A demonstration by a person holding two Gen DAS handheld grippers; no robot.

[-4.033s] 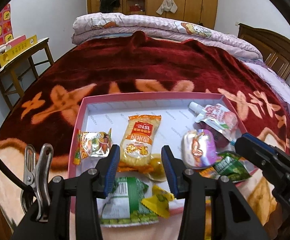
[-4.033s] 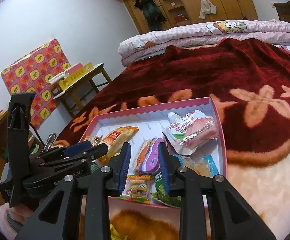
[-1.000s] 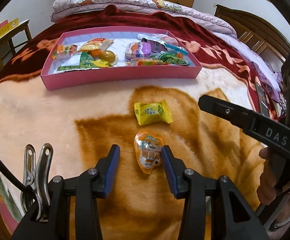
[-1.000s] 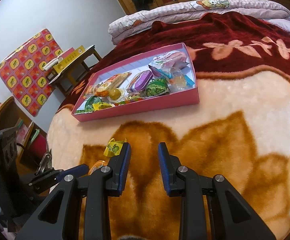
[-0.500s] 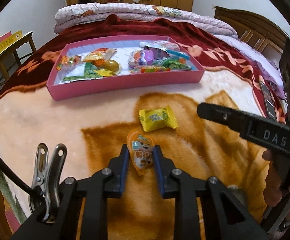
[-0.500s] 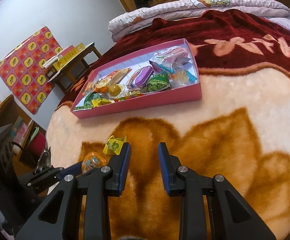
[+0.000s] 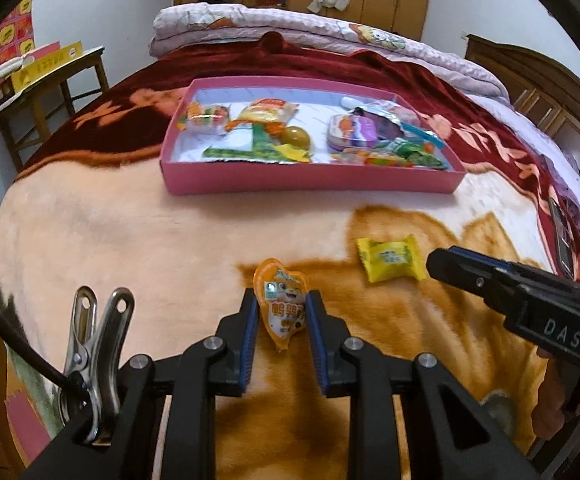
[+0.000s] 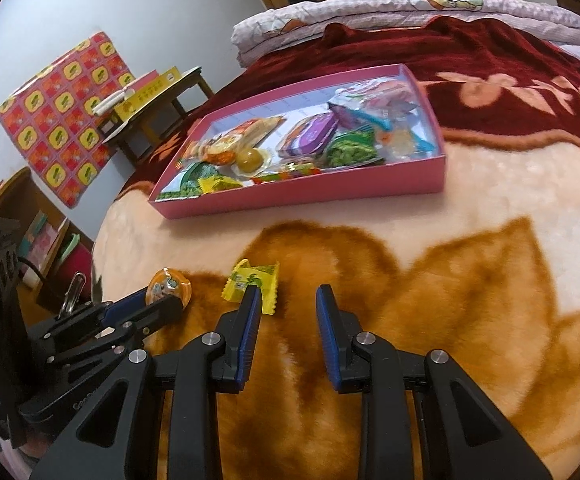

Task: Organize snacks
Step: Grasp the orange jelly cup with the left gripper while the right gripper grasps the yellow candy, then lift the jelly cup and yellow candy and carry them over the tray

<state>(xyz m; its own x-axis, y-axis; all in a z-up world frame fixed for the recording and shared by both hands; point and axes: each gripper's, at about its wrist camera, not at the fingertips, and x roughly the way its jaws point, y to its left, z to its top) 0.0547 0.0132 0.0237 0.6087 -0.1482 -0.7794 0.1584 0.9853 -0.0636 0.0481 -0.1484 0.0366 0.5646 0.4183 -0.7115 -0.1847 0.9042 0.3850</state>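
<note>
The left gripper (image 7: 281, 320) is clenched on an orange snack packet (image 7: 282, 307) above the blanket (image 7: 130, 232). To its right a yellow candy (image 7: 390, 260) lies loose, near the released, empty right gripper (image 8: 286, 312). Most snacks already sit in the pink box (image 7: 309, 182) beyond; these two appear left.

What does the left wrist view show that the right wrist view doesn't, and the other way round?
Only the left wrist view shows the face of the orange snack pouch between the left gripper jaws, a phone at the bed's right edge, and the wooden footboard.

Only the right wrist view shows the red and yellow patterned panel on the wall and the right gripper jaws standing open with nothing between them.

Both show the pink tray of snacks, the yellow candy packet on the blanket, and the side table.
</note>
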